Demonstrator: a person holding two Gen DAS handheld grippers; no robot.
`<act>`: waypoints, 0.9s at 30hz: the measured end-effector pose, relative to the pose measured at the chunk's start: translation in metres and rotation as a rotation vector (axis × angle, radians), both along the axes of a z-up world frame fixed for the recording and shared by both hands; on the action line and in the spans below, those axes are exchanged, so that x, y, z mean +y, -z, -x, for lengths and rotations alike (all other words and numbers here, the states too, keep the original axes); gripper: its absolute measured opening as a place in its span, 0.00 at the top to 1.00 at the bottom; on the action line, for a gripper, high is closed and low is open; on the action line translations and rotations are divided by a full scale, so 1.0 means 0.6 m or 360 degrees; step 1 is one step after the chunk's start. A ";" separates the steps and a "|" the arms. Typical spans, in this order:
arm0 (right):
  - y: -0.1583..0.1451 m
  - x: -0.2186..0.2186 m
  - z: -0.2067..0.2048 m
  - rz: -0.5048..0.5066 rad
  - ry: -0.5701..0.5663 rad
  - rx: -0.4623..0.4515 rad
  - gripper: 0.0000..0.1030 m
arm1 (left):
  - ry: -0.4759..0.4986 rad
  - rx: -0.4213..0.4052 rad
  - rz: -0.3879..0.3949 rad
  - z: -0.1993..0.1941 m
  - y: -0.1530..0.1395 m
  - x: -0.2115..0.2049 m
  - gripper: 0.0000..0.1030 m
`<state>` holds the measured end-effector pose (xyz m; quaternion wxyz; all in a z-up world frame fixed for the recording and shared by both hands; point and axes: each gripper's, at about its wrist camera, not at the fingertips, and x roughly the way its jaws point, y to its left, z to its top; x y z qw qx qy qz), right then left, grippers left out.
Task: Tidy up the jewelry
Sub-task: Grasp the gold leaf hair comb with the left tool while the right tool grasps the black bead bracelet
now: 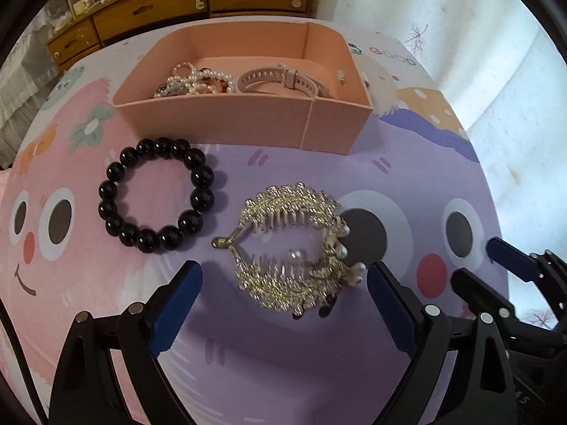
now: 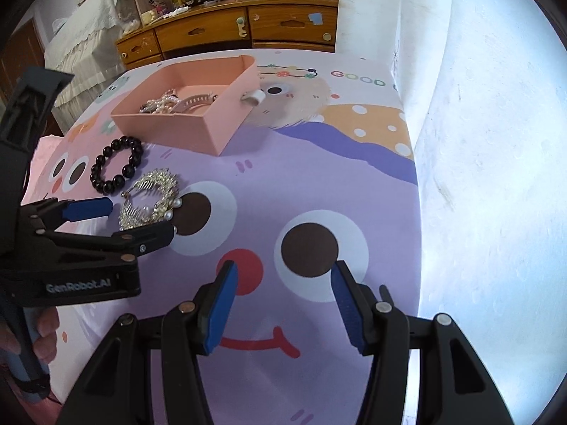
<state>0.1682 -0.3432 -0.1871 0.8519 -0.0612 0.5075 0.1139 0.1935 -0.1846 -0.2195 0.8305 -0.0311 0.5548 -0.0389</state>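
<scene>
A gold hair claw with pearls lies on the cartoon-print mat, between the tips of my open left gripper; it also shows in the right wrist view. A black bead bracelet lies left of it, also seen in the right wrist view. A pink open box behind them holds pearl strands and a beige watch strap. My right gripper is open and empty, low over the mat to the right of the left gripper.
The mat covers a table whose right edge meets a white wall. A wooden drawer chest stands behind the table. The right gripper shows at the lower right of the left wrist view.
</scene>
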 end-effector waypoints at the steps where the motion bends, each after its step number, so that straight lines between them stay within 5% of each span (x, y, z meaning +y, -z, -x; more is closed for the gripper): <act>1: -0.001 0.000 -0.003 0.0000 0.0001 -0.0003 0.47 | -0.0003 -0.0007 -0.0024 -0.002 0.001 -0.001 0.10; 3: -0.003 0.000 -0.008 -0.0005 0.0001 -0.0006 0.47 | -0.0001 -0.0025 -0.0059 -0.009 0.005 -0.011 0.14; 7: -0.008 0.007 -0.020 -0.0027 0.0000 -0.0009 0.47 | 0.0058 -0.0091 -0.0097 -0.014 0.001 -0.026 0.41; 15: -0.015 0.036 -0.047 -0.0140 -0.0024 0.0027 0.47 | 0.0140 -0.0131 -0.0053 0.002 -0.008 -0.005 0.43; 22: -0.021 0.092 -0.085 -0.0449 -0.0127 0.0174 0.47 | 0.0207 -0.0142 0.0014 0.041 -0.018 0.038 0.43; 27: -0.003 0.178 -0.115 -0.0352 -0.0293 0.0278 0.47 | 0.0267 -0.0177 -0.0020 0.075 -0.025 0.076 0.43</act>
